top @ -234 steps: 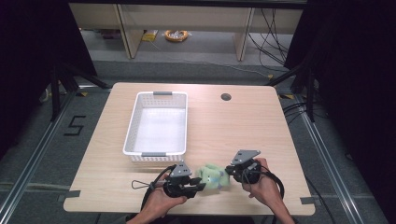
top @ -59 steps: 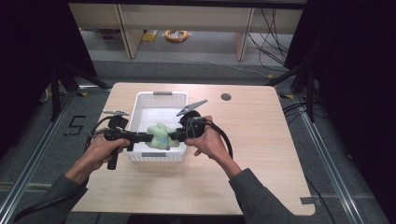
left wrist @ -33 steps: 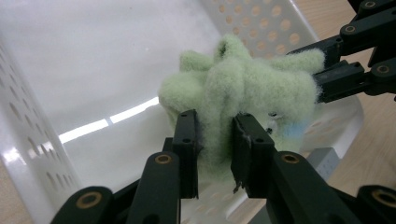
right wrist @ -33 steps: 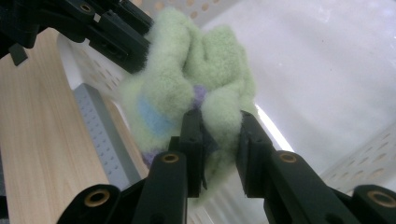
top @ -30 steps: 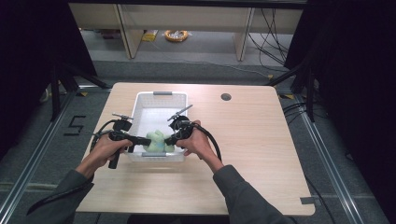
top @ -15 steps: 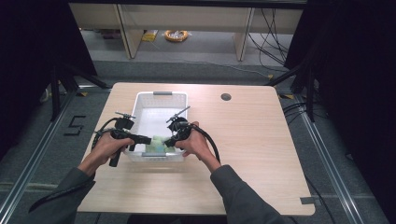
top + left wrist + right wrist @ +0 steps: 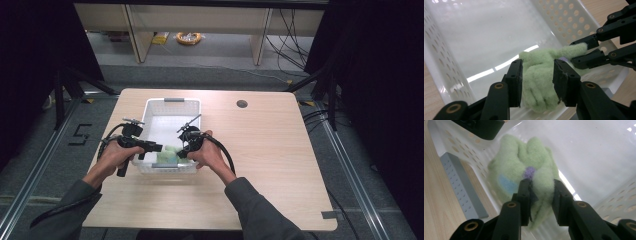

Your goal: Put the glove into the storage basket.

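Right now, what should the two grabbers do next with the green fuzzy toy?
Probably open wider and lift away. The toy already lies inside the basket at its near end. The left gripper, jaws just opening, and the right gripper both straddle it, with the right pinching a fold.

Wood table (image 7: 280,165), yellow cable coil (image 7: 189,38), shelf legs (image 7: 134,33)

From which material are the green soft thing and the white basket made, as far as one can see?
The green soft thing looks like fleece or plush fabric: a fuzzy, matte surface in folds, with a small purple and a pale blue patch. The white basket seems to be moulded plastic: its smooth floor glares under the light, and its walls carry rows of round holes. Its grey handle strip also looks plastic.
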`<act>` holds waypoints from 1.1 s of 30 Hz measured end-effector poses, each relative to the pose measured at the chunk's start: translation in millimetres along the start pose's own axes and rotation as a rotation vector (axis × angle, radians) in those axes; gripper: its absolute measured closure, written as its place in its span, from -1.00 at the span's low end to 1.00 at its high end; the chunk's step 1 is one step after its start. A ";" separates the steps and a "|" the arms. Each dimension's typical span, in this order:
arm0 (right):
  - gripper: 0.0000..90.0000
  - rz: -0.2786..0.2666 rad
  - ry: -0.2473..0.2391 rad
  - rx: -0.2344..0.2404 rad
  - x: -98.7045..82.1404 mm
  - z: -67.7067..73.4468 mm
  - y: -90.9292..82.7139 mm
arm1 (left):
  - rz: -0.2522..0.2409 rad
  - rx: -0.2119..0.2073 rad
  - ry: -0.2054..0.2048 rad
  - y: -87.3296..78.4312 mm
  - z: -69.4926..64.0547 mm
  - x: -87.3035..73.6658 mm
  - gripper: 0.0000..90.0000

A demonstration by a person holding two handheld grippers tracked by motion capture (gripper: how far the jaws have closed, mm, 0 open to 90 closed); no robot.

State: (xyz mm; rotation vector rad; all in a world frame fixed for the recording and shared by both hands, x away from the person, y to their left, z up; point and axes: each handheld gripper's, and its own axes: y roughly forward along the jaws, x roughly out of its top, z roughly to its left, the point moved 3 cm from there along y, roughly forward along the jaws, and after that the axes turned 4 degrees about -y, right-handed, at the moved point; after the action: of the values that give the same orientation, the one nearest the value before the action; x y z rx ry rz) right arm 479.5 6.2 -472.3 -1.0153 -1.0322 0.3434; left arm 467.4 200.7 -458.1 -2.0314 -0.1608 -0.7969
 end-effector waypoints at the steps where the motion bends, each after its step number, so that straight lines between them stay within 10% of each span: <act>1: 0.55 -0.001 0.001 -0.002 0.2 -0.3 -0.2 | -0.003 -0.003 0.000 -0.6 -0.6 0.2 0.29; 15: 0.30 -0.033 0.035 -0.040 5.6 -1.4 -18.4 | -0.039 -0.011 0.009 -12.8 -8.1 2.4 0.10; 33: 0.03 -0.189 -0.007 -0.056 -10.0 -2.3 -69.6 | -0.105 -0.104 0.007 -26.2 -55.2 -16.2 -0.50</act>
State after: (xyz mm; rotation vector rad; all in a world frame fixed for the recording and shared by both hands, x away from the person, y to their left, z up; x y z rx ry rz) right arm 462.1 -38.2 -420.5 -0.9583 -1.1396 0.1638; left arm 417.9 174.6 -428.6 -2.1320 -0.2283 -0.8937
